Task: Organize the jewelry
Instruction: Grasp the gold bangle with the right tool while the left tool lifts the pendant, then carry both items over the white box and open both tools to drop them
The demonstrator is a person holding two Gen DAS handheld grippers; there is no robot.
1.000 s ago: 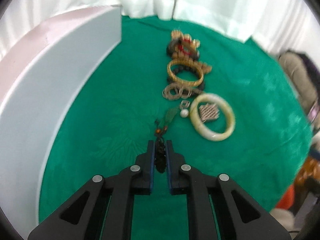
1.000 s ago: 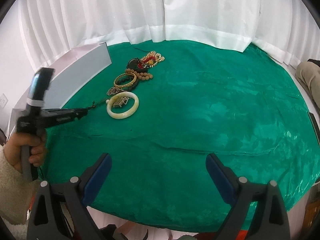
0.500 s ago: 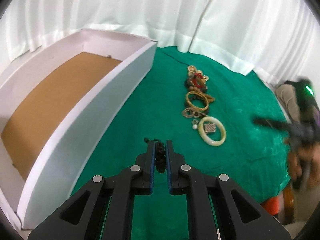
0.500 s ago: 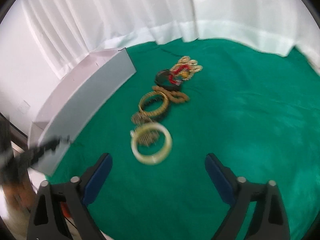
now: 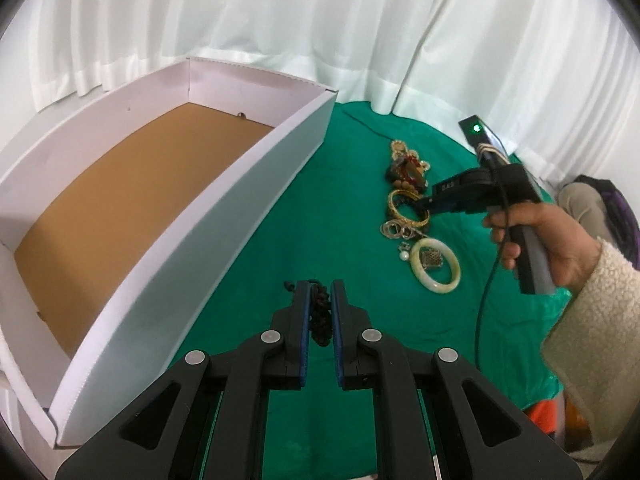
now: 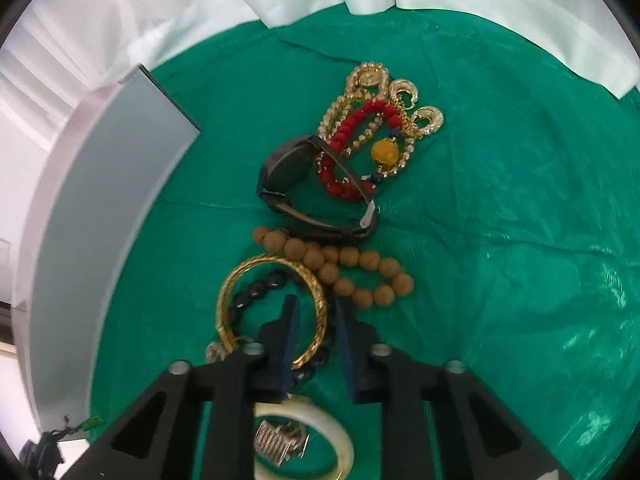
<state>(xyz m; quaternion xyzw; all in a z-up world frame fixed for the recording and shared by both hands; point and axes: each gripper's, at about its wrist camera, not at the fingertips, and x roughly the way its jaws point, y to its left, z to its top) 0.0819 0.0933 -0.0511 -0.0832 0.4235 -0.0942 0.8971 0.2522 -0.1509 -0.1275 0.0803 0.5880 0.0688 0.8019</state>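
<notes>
Low centre of the left view, the left claw (image 5: 320, 304) pinches a dark cord (image 5: 319, 312) above the green desk (image 5: 320, 200); carry it left over the wall of the box (image 5: 192, 248) before letting go. In the right view, the right claw (image 6: 316, 320) has just been closing astride the gold bangle (image 6: 276, 308) at lower centre; whether its pads press yet is unclear. Lift straight, clear of the black beads (image 6: 260, 288) inside the bangle.

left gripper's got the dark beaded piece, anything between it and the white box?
Only the box's own near wall. The left gripper, shut on the dark beaded piece, hangs over bare green cloth beside it; the brown floor inside looks bare.
</notes>
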